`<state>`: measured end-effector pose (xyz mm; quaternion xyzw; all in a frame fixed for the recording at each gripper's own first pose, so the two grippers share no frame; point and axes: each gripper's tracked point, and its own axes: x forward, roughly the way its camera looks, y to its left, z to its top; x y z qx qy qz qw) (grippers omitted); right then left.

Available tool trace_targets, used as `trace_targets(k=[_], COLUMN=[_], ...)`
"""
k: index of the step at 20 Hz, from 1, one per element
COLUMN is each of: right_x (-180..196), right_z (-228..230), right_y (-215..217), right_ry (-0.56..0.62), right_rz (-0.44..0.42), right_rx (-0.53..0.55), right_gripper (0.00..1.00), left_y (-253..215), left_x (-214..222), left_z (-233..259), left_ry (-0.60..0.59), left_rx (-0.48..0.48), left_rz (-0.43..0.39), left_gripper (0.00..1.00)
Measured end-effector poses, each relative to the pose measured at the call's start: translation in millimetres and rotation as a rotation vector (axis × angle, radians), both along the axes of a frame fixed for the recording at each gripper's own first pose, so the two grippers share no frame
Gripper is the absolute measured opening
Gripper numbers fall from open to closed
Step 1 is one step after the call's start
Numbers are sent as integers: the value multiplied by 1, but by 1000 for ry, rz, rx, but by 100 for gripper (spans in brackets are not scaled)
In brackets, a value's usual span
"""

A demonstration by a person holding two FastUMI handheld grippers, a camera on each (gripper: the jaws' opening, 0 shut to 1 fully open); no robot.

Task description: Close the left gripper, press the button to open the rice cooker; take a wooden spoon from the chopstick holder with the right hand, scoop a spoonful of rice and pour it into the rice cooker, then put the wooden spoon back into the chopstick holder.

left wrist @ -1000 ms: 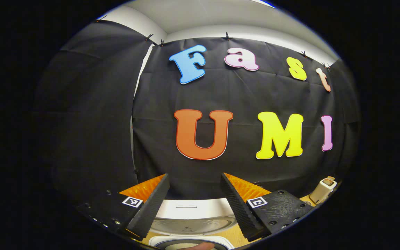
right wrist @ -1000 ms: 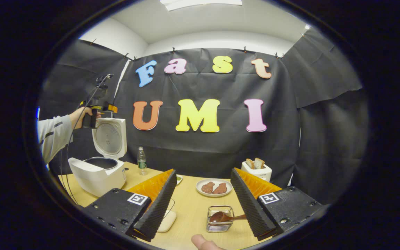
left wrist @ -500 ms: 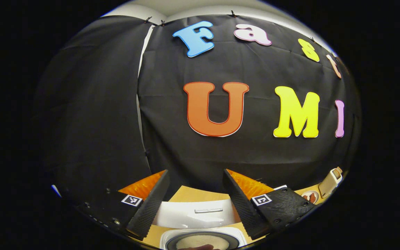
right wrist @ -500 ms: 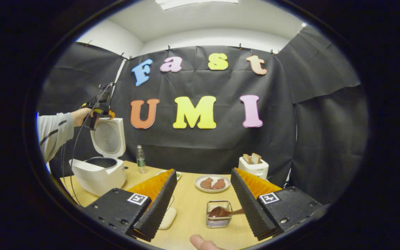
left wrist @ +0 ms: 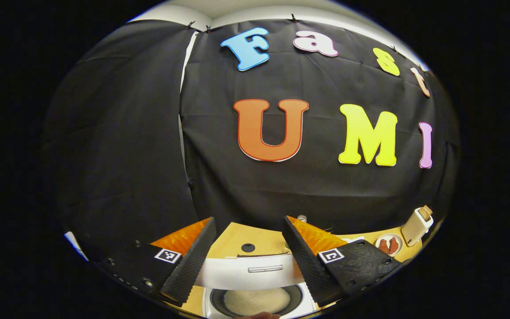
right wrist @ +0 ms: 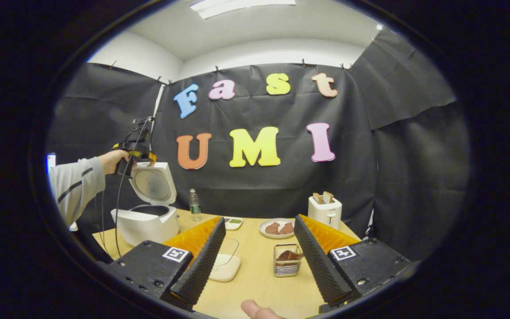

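Rice cooker lid up. Left hand-held gripper wide, over pot. Right hand-held gripper wide, wooden spoon in chopstick holder.

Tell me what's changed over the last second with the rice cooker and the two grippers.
The left gripper has tipped down: its view now looks into the open rice cooker, with more table behind. The right gripper drew back slightly from the chopstick holder. Unchanged: both grippers open and empty, lid up, wooden spoon in the holder.
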<state>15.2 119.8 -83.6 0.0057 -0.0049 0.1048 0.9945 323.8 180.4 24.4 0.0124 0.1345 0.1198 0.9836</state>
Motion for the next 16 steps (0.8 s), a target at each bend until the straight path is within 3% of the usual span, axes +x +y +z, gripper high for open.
trace_targets(k=[1,2,3,4,6,10,11,13,16], right_x=[-6,-13,-17,-21,-30,-46,-50,-58,-71], right_z=[-4,-8,-12,-16,-19,-17,-15,-12,-9], right_y=[1,2,0,-1,-4,-10,-11,-8,-7], right_ry=[8,14,21,27,26,9,0,-10,-18], right_rz=[12,23,28,30,28,18,14,21,29], right_rx=[0,4,12,17,33,28,27,37,38], right_gripper=[94,94,100,94,100,100,94,100,100], left_y=[0,0,-3,-5,-16,-24,-28,-29,-32], left_x=[-10,-19,-23,-31,-43,-69,-77,-85,-99], left_z=[-9,-14,-20,-25,-43,-80,-89,-102,-119], left_ry=[37,52,64,68,105,181,200,211,243], left_rx=[-16,-28,-22,-20,-41,-66,-79,-63,-55], left_rz=[9,25,18,9,-2,-4,-10,-3,-10], left_gripper=[97,96,96,95,94,95,94,96,96])
